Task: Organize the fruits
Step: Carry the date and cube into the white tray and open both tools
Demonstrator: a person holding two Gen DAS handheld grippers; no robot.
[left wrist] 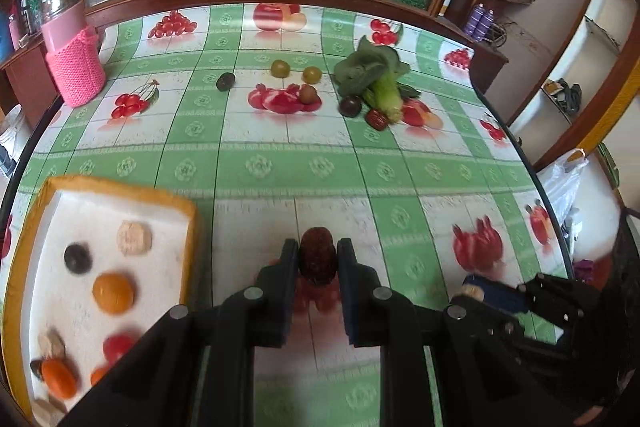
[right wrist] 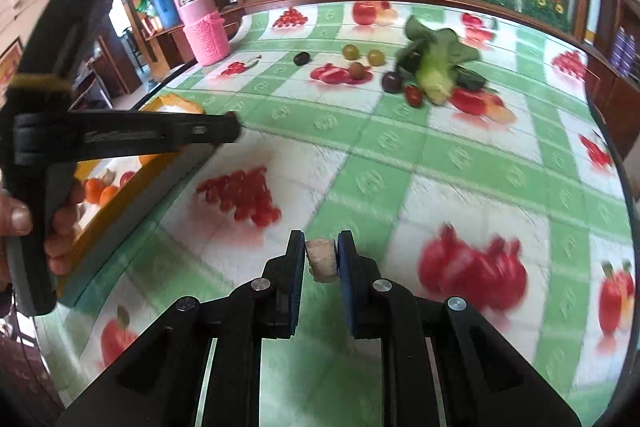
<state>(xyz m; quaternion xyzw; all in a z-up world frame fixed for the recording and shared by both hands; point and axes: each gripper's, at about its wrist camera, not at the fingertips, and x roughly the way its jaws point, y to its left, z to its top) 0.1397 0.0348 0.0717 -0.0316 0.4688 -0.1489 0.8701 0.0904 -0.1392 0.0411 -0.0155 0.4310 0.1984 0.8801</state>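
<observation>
A dark red date (left wrist: 317,261) sits clamped between the left gripper's (left wrist: 318,259) fingers, above the table (left wrist: 320,167) just right of the tray (left wrist: 120,187). Only the left view shows the tray's contents: an orange (left wrist: 113,293), a dark plum (left wrist: 77,259) and pale slices. The right view alone shows the right gripper (right wrist: 321,261) pinching a pale chunk (right wrist: 322,261). Both views show the greens (left wrist: 370,75) and loose fruits (left wrist: 280,69) at the far side.
</observation>
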